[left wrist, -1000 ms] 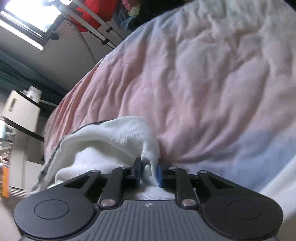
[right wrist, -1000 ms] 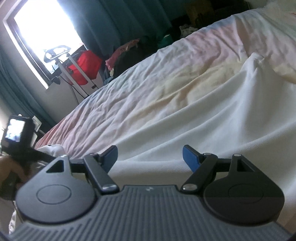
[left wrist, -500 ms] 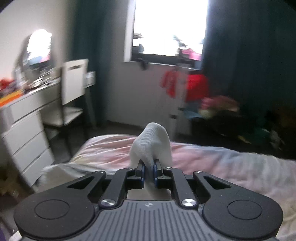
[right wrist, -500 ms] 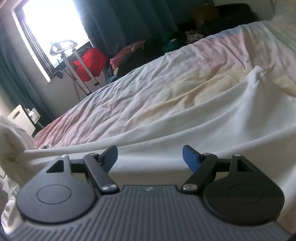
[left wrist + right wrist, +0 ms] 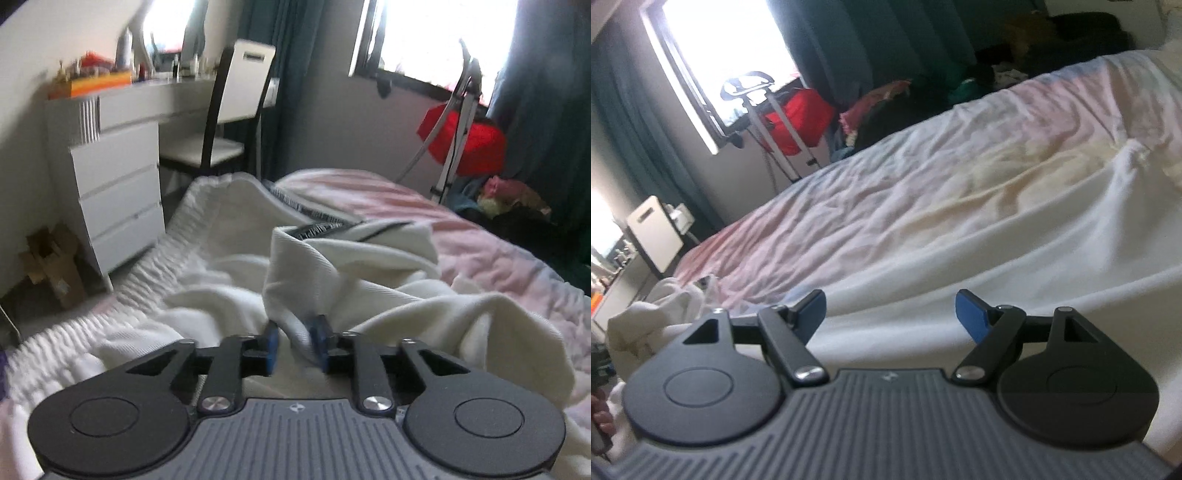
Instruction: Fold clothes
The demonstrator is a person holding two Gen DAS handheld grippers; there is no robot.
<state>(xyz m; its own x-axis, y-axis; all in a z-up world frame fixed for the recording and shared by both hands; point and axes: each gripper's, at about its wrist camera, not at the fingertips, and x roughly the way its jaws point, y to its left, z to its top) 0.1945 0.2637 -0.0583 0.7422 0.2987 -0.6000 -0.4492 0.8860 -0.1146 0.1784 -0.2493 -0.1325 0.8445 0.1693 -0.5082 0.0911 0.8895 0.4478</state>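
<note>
A white garment (image 5: 369,258) with a ribbed elastic edge (image 5: 173,240) lies crumpled on the pink-and-white bed sheet (image 5: 480,240). My left gripper (image 5: 295,345) is low over it, its blue pads closed on a raised fold of the cloth. In the right wrist view the same white garment (image 5: 1034,240) spreads flat across the bed sheet (image 5: 886,177). My right gripper (image 5: 890,314) hovers just above it, open wide, with nothing between its fingers. The bunched end of the garment (image 5: 650,317) shows at the far left.
Left of the bed stand white drawers (image 5: 118,192) and a chair (image 5: 236,110). A red item on a metal stand (image 5: 465,144) and a pile of clothes (image 5: 513,195) sit under the window. A hand (image 5: 600,417) shows at the lower left.
My left gripper swung the held fold up off the bed, then down and back, so the garment's end now lies bunched. Its pads stand slightly wider apart. The right gripper stayed open and barely moved.
</note>
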